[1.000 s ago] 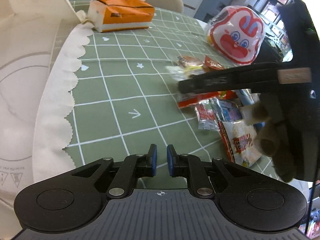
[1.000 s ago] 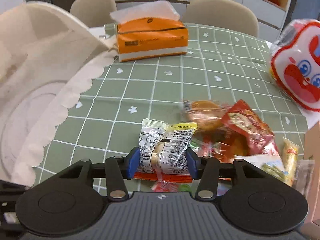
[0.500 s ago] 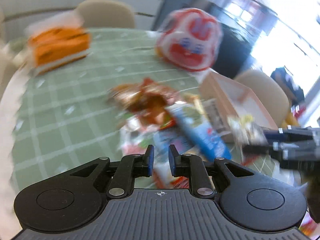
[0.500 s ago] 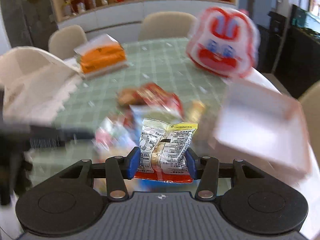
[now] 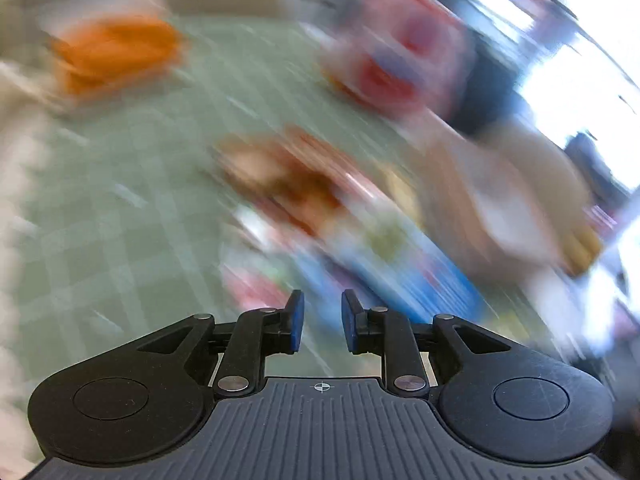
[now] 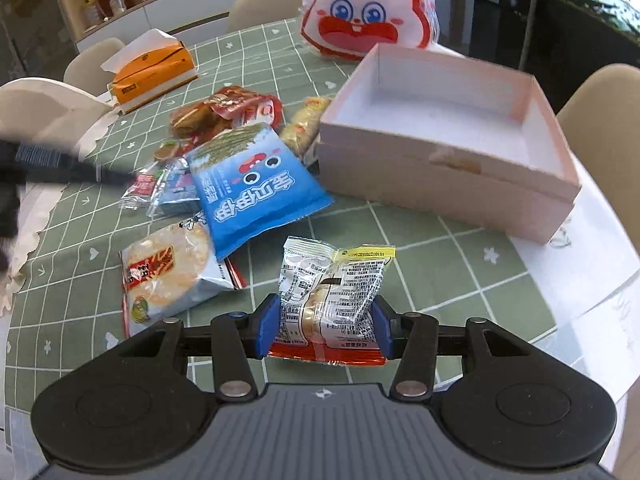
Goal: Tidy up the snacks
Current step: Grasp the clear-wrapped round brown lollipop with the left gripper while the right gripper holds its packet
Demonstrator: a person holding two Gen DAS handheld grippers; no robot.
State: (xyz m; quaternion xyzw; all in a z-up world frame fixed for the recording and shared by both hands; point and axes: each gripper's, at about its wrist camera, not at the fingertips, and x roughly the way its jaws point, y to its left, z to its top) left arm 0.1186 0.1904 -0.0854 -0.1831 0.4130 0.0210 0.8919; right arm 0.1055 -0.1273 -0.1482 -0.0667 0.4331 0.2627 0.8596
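My right gripper (image 6: 324, 324) is shut on a small clear snack packet (image 6: 332, 280) with black print and a red bottom edge, held above the green checked tablecloth (image 6: 440, 276). Ahead on the right stands an open pink box (image 6: 440, 176) with nothing inside. A snack pile lies to its left: a blue bag (image 6: 252, 188), a rice cracker pack (image 6: 168, 276) and red packets (image 6: 244, 104). The left wrist view is heavily blurred. There my left gripper (image 5: 322, 326) hangs over the pile (image 5: 304, 200), its jaws opening with nothing between them.
An orange tissue box (image 6: 152, 72) sits at the back left and a red and white rabbit bag (image 6: 368, 12) behind the box. A scalloped white cloth (image 6: 48, 112) covers the left side. Beige chairs (image 6: 264, 4) ring the table. White paper (image 6: 592, 264) lies under the box.
My right gripper carried the packet to the right, from over the pile toward the pink box. My left gripper swung right over the snacks and its pads have drawn apart.
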